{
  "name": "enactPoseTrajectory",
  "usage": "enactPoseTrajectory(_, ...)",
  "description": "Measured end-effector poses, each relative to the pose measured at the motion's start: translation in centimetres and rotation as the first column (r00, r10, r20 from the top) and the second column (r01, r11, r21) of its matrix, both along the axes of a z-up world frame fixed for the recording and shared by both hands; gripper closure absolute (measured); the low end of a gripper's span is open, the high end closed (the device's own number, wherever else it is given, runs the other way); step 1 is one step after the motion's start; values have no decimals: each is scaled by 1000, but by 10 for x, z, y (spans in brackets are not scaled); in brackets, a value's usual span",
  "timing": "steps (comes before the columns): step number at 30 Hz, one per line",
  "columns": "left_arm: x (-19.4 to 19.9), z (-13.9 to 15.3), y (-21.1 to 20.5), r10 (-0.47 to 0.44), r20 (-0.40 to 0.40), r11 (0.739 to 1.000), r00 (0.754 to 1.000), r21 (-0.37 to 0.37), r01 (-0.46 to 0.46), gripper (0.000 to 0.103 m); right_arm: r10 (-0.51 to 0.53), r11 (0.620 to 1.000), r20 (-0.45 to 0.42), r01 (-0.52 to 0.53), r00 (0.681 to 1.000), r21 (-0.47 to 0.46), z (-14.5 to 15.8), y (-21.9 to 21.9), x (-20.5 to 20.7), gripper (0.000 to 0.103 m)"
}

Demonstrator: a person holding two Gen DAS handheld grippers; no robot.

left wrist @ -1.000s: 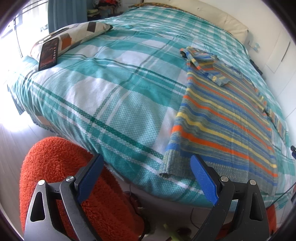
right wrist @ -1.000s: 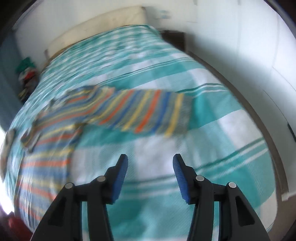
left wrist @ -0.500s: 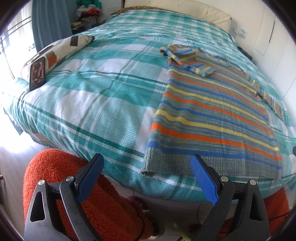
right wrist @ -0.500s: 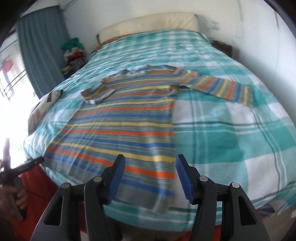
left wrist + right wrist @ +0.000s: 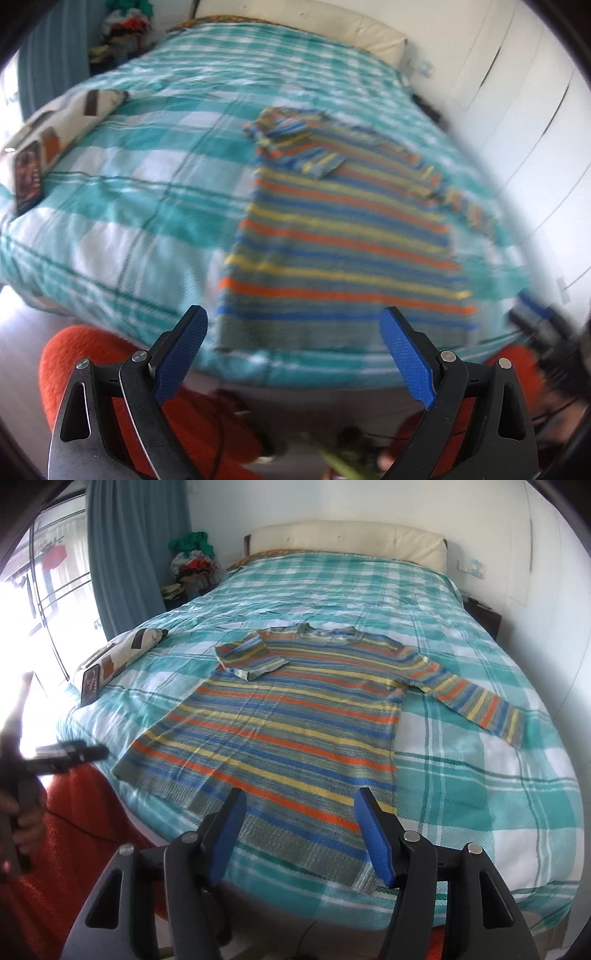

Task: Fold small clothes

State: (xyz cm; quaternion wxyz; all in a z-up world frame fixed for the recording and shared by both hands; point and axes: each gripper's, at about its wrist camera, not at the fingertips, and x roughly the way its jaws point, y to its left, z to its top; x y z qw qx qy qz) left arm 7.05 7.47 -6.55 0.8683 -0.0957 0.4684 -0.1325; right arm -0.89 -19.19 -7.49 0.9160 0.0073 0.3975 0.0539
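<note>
Right wrist view shows the striped sweater point(image 5: 280, 716) spread flat, front up, on the plaid bedspread point(image 5: 461, 775), its hem at the near edge of the bed, probably so both claws can reach it from the foot. One sleeve point(image 5: 251, 657) lies folded across the chest, while the other sleeve point(image 5: 469, 698) stretches out onto the bedspread, so I judge the fold barely begun. Hovering just short of the hem, the right claw point(image 5: 299, 830) is released and grasping nothing. Off the bed's corner, the left claw point(image 5: 291, 354) is spread wide and empty too, facing the hem. A phone point(image 5: 90, 683) rests against a patterned pillow point(image 5: 122, 650), well apart from the sweater.
</note>
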Motion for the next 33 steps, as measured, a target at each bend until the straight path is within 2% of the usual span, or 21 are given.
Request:
enactPoseTrajectory(2,23,21,-2,-18,4,996,1000,-87,19,6,14,1000,6,-14,1000,-6,2,6,-2,37)
enactPoseTrajectory(4,52,29,-8,-23,10,992,1000,-123,24,6,31,1000,3,-31,1000,-5,-3,8,-3,34)
enactPoseTrajectory(6,80,30,-21,-14,63,997,998,-70,18,6,43,999,-22,-43,999,1,-13,8,2,34)
enactPoseTrajectory(8,115,20,-54,-88,85,991,993,110,78,8,45,999,-45,-45,998,4,-24,6,7,34)
enactPoseTrajectory(9,130,12,-70,-143,82,974,986,191,125,9,44,999,-53,-44,998,10,-30,4,9,34)
enactPoseTrajectory(10,142,3,-86,-208,84,947,975,266,179,21,43,999,-70,-41,997,22,-37,1,12,34)
enactPoseTrajectory(11,154,-7,-104,-271,83,910,959,347,227,29,39,999,-86,-36,996,38,-43,-1,14,34)
enactPoseTrajectory(12,164,-16,-120,-328,76,872,942,407,271,31,33,997,-106,-26,994,70,-50,-5,15,34)
enactPoseTrajectory(13,173,-24,-131,-374,67,843,925,439,309,37,29,995,-118,-17,993,96,-55,-9,16,34)
enactPoseTrajectory(15,192,-41,-150,-441,43,801,896,468,372,47,16,993,-139,1,990,122,-64,-14,15,34)
enactPoseTrajectory(17,211,-58,-161,-484,0,773,875,469,428,49,-3,990,-162,26,987,139,-70,-20,14,34)
enactPoseTrajectory(20,240,-87,-166,-487,-86,748,869,471,467,49,-34,983,-183,66,983,173,-72,-32,13,34)
enactPoseTrajectory(22,257,-106,-161,-437,-143,759,888,471,449,49,-57,978,-180,92,982,189,-71,-40,12,34)
enactPoseTrajectory(24,265,-111,-150,-387,-161,816,908,398,419,55,-73,974,-181,110,981,200,-71,-44,10,34)
enactPoseTrajectory(25,268,-111,-143,-349,-163,845,923,371,385,85,-80,972,-181,117,980,203,-70,-46,10,34)
enactPoseTrajectory(26,270,-108,-139,-322,-167,859,932,363,362,99,-87,971,-178,123,980,203,-70,-48,9,34)
enactPoseTrajectory(28,275,-92,-120,-266,-145,916,953,269,296,100,-100,969,-174,135,980,206,-69,-52,8,34)
enactPoseTrajectory(30,283,-61,-73,-131,-86,984,988,107,140,100,-111,967,-169,146,979,211,-68,-55,8,34)
enactPoseTrajectory(31,287,-48,-38,-27,-72,1000,997,7,28,100,-114,966,-165,148,980,212,-68,-55,6,34)
enactPoseTrajectory(32,291,-38,0,91,-73,992,993,-75,-97,100,-114,966,-163,147,980,211,-67,-55,6,34)
enactPoseTrajectory(33,294,-35,31,190,-83,972,978,-126,-199,101,-114,967,-160,146,981,210,-67,-55,5,34)
